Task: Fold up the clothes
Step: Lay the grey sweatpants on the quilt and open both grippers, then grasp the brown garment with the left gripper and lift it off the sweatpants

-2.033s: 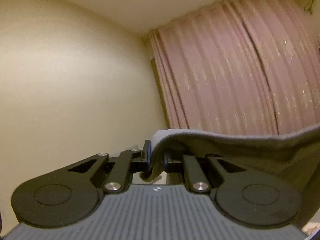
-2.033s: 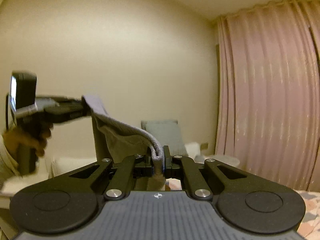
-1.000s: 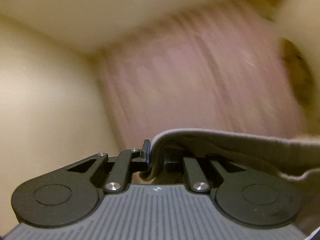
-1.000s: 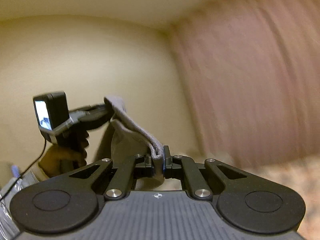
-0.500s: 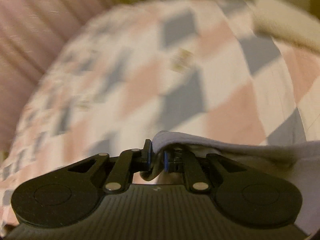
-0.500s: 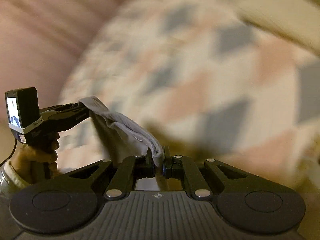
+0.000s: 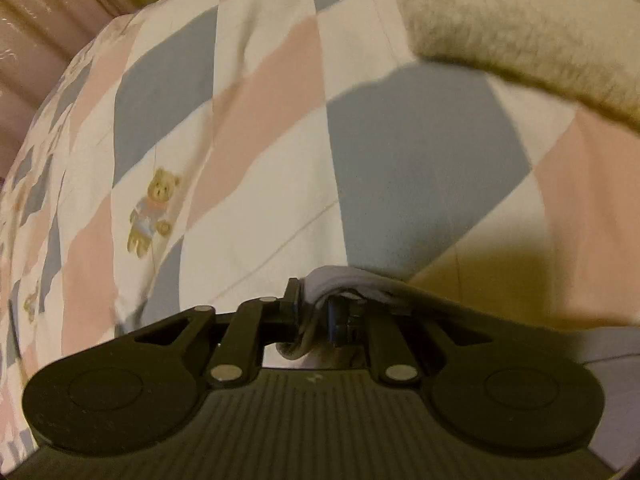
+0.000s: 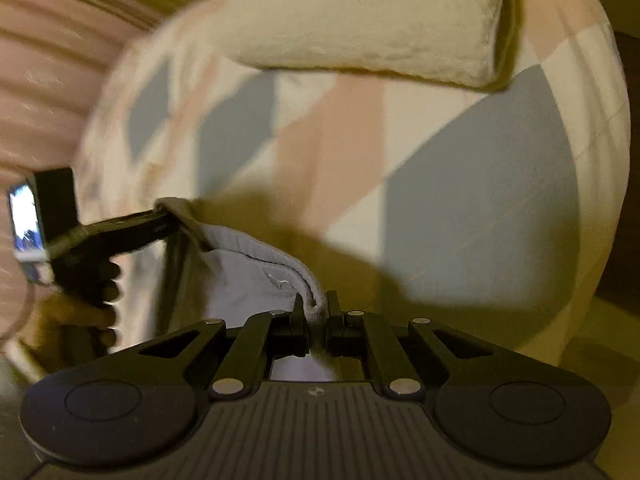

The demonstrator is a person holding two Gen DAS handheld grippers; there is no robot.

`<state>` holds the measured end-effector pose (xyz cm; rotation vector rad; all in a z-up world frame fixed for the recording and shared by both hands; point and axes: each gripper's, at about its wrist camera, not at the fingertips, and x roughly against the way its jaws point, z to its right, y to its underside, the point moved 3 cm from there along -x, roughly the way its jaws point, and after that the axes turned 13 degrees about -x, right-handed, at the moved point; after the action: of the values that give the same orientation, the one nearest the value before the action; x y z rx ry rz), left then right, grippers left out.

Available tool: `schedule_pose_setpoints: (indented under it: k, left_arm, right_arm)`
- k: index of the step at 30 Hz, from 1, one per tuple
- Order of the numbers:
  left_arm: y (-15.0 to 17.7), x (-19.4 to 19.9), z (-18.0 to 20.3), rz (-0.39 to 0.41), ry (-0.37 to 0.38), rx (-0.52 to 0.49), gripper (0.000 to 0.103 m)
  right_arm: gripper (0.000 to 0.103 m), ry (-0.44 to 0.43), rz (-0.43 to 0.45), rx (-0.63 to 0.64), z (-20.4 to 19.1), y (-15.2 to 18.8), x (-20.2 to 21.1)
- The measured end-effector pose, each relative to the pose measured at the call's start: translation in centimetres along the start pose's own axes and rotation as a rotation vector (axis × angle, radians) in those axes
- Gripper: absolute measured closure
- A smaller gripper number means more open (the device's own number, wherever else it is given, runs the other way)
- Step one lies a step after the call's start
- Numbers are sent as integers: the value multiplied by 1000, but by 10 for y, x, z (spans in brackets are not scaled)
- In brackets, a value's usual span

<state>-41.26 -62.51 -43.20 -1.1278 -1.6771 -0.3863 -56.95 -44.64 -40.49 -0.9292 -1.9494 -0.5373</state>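
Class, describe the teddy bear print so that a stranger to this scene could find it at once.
Start at the bed's patchwork quilt of pink, grey-blue and white diamonds. On a white diamond left of the left gripper is the teddy bear. It is brown in blue clothes, while neighbouring patches are plain.

Bed with patchwork quilt point(image 7: 280, 128) fills most of both wrist views: diamond patches in pink, grey-blue and white, thin stitched seams crossing the white ones. Teddy-bear print point(image 7: 154, 210) on a white patch toward the quilt's left side in the left wrist view; a smaller, blurred one sits nearer the quilt's left edge, probably the same motif. Cream fleecy blanket point(image 8: 360, 24), folded, lies across the far end of the quilt point(image 8: 460, 184), its thick folded edge facing the camera. Pink pleated curtain point(image 8: 44, 68) hangs beyond the quilt's left edge, blurred. Dark shadows fall on the quilt's near part.
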Motion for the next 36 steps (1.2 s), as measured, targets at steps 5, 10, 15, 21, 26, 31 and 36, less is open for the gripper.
schedule_pose_setpoints:
  k: [5,10,15,21,26,31,36]
  left_arm:
    - [52,56,-36,66,59,279,53]
    - [186,149,-54,84,69,577,53]
    - [357,215,-35,-86,45,824,70]
    - [567,269,-44,-289,-114,1185,87]
    - [709,281,-87,-313,-265,1440,73]
    - [798,255,-112,-315,-255,1473,62]
    - [818,210,-114,-231,-168,1492,60]
  right_arm:
    - [87,72,-51,45,-3,2,-18]
    - [56,165,-6,193,-27,4,-6]
    - [38,336,176,489,-75,17,33]
    - [41,227,87,873,-152,96,25]
    - [42,118,-47,1043,-195,194,-8]
    - [42,59,-153,1271,-233,276,-55]
    - [39,3,-219,1494,-273,327,-101]
